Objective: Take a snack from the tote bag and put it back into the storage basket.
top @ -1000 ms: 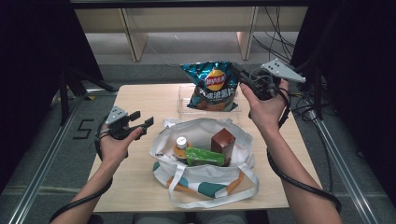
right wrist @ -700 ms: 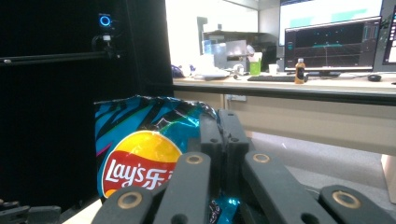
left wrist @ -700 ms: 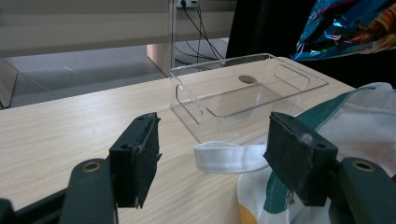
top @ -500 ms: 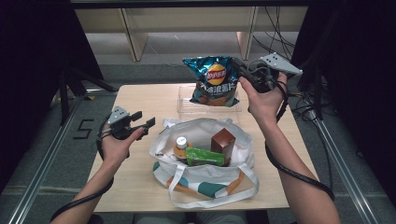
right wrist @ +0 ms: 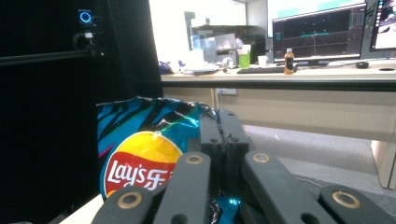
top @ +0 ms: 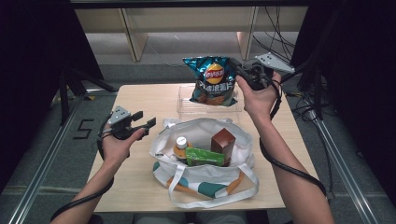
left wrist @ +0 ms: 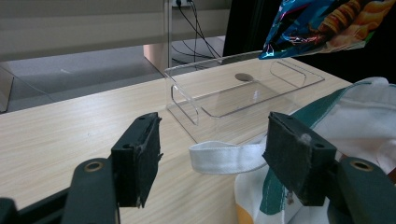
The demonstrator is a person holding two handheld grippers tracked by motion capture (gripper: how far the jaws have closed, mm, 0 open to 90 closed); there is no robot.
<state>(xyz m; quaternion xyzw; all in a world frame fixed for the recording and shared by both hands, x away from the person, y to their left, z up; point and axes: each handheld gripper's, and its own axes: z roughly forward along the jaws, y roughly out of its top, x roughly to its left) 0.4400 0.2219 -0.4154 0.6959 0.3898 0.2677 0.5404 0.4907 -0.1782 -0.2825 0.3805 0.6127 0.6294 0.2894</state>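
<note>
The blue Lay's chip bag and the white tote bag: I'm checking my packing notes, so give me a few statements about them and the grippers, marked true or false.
1. The right gripper is shut on the blue Lay's chip bag. True.
2. The chip bag lies inside the white tote bag. False: it is held up above the clear plastic tray.
3. The left gripper stands open with nothing between its jaws. True.
4. The tote bag holds nothing. False: it holds a brown carton, a green box and an orange bottle with a white cap.
</note>
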